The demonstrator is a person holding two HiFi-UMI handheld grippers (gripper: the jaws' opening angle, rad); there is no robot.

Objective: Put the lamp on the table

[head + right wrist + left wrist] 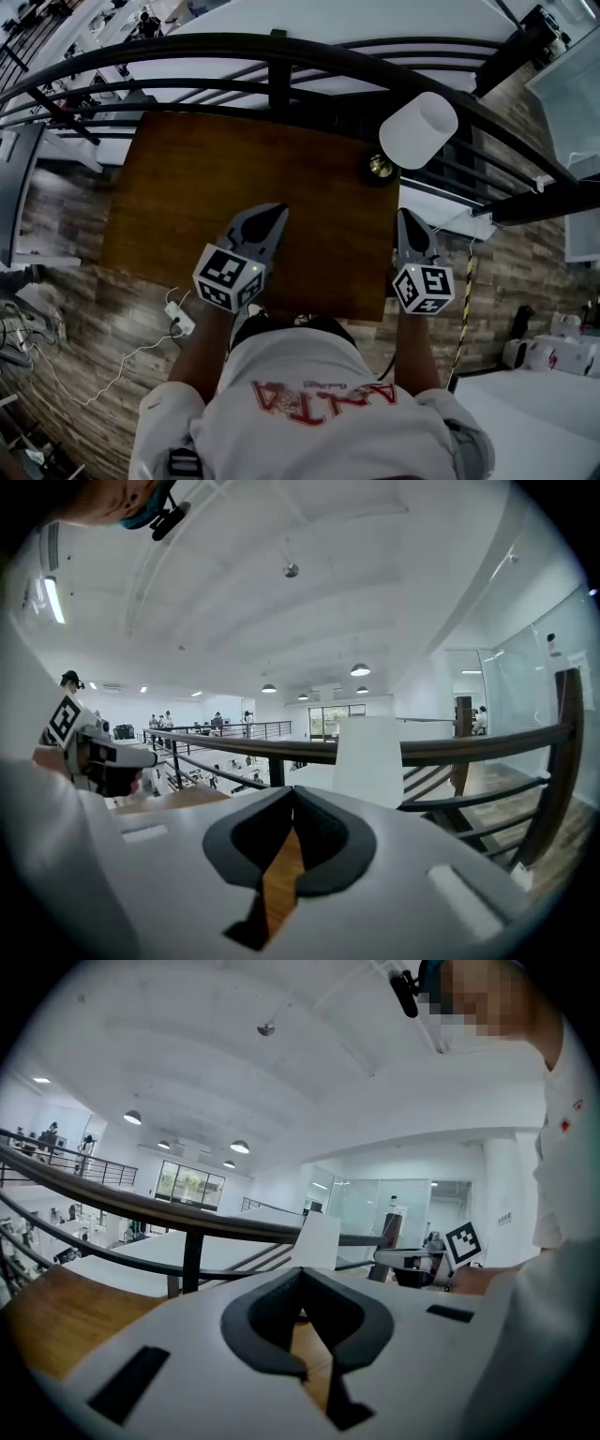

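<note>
The lamp stands upright on the far right corner of the brown wooden table (pixel 206 187). Its white shade (pixel 418 129) sits above a dark round base (pixel 379 169). My right gripper (pixel 406 216) hovers near the table's right edge, just short of the base, shut with nothing in it. My left gripper (pixel 277 214) hangs over the middle of the table, also shut and empty. In the left gripper view the shade (pixel 319 1239) shows beyond the jaws (pixel 302 1279). In the right gripper view the shade (pixel 368 759) stands straight ahead of the closed jaws (pixel 293 794).
A black metal railing (pixel 281 52) curves along the table's far side, with an open floor below it. A white power strip with cable (pixel 178 317) lies on the wood floor at left. White appliances (pixel 553 354) and a white counter stand at right.
</note>
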